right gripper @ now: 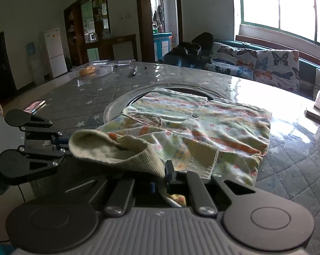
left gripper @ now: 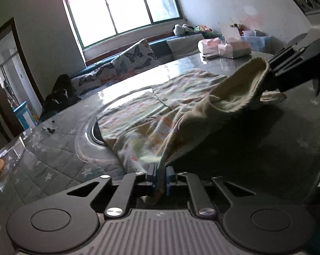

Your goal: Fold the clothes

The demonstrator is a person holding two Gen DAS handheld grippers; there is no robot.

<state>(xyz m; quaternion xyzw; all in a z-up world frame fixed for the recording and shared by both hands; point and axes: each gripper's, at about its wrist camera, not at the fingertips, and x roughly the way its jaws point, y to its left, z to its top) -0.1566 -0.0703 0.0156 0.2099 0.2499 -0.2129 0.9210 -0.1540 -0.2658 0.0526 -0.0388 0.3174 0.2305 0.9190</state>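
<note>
A small patterned garment point(left gripper: 143, 114) point(right gripper: 202, 123) with pale stripes and buttons lies spread over the grey quilted table point(left gripper: 53, 161) point(right gripper: 287, 170). Its near end, with a cream ribbed band point(left gripper: 234, 89) point(right gripper: 117, 150), is lifted off the table. My left gripper point(left gripper: 160, 177) is shut on one corner of that band, low in the left wrist view; it also shows at the left point(right gripper: 61, 143) in the right wrist view. My right gripper point(right gripper: 160, 182) is shut on the other corner, and shows at the upper right point(left gripper: 268, 68) in the left wrist view.
A round metal-rimmed recess point(left gripper: 96, 131) point(right gripper: 117, 104) sits in the table's middle, partly under the garment. A clear plastic tray point(right gripper: 98, 67), a pen point(right gripper: 134, 72) and tissue packs point(left gripper: 223, 46) lie on the far parts. A butterfly-print sofa point(right gripper: 255, 63) runs under the window.
</note>
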